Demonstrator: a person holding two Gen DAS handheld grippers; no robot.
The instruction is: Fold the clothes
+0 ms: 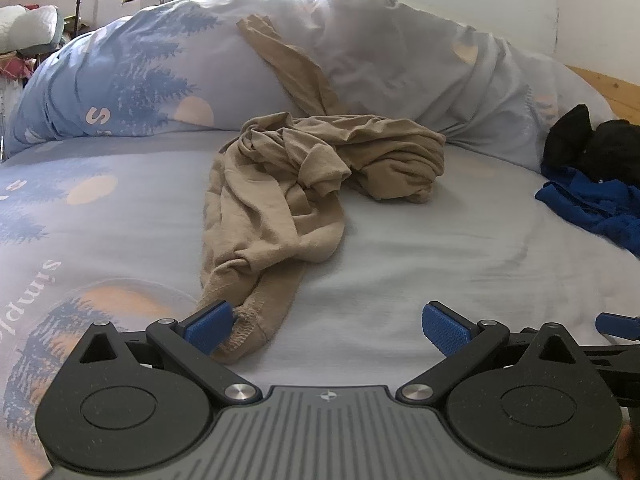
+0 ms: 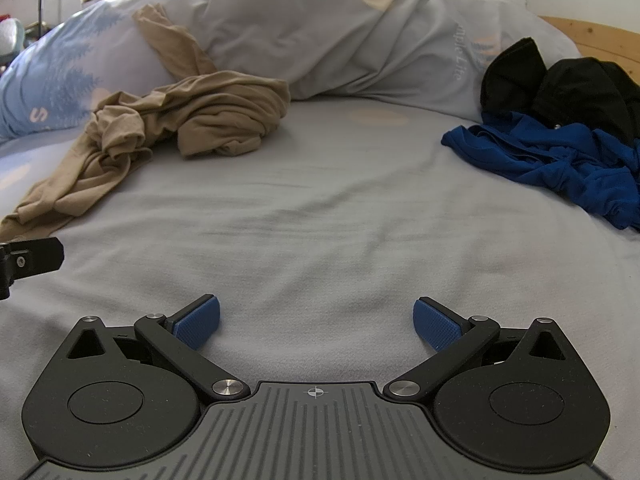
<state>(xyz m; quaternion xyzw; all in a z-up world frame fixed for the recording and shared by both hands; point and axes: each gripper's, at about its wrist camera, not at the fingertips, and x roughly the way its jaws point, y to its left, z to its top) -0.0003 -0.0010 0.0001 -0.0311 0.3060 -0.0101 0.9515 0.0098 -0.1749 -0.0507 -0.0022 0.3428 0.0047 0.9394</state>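
Your left tongs (image 1: 326, 330) and right tongs (image 2: 316, 324) gape wide, empty — tan shirt (image 1: 280, 200) lies limp, light; pinch its stitched hem.

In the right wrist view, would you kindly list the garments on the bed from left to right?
Tan garment → blue garment → black garment, which lies behind the blue one and extends farthest right.

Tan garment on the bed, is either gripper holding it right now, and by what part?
Nothing is held. The left gripper is open with one fingertip against the tan garment's stitched hem; the right gripper is open over bare sheet.
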